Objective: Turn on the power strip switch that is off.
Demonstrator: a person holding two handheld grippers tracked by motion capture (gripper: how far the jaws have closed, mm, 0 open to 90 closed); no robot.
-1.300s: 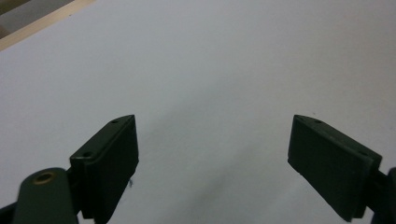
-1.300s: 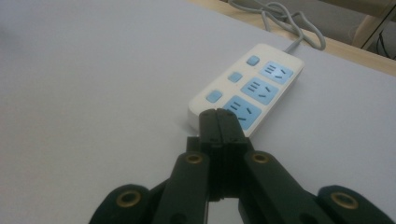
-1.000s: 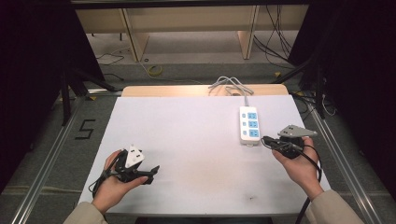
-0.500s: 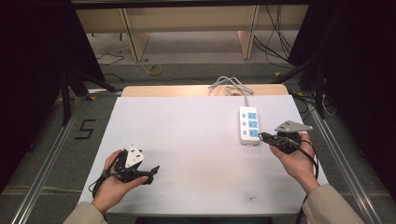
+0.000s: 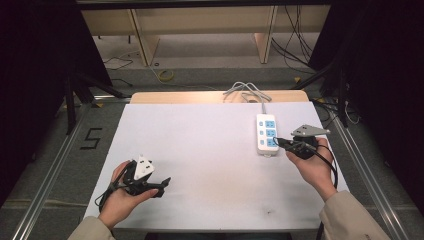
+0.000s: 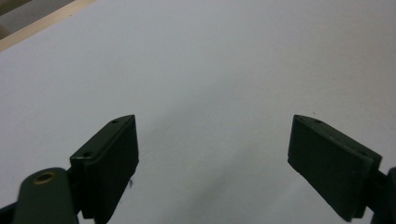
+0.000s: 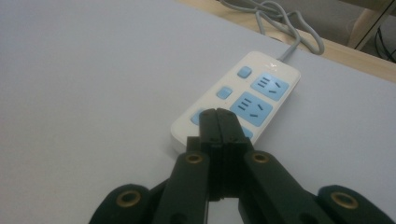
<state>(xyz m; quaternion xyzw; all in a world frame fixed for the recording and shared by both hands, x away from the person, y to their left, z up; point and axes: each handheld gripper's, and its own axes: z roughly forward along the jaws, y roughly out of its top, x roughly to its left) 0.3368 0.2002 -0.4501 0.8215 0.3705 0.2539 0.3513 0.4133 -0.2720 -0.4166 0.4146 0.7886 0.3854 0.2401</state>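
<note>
White plastic power strip, rounded oblong, smooth and glossy; three pale blue socket faces in a row, with small blue square switches beside them in the right gripper view. Long axis runs away from the person, the grey cord leaving its far end and lying in loose loops at the desk's far edge. Position: just ahead of the right gripper's tips, its near end closest to them; whether they touch cannot be told.

Right gripper: black, jaws pressed flat together with nothing between them, pointing leftward toward the strip's near end. Grey three-cornered plate on top. Right hand wraps it from below, forearm in a beige sleeve.

Left gripper: black, jaws spread wide over bare desk, nothing between them; in its own view the flat rectangular pads stand well apart. Left hand holds it low, near the desk's front edge, well apart from the strip.

Desk: matte white top, pale wood strip along the far edge.
</note>
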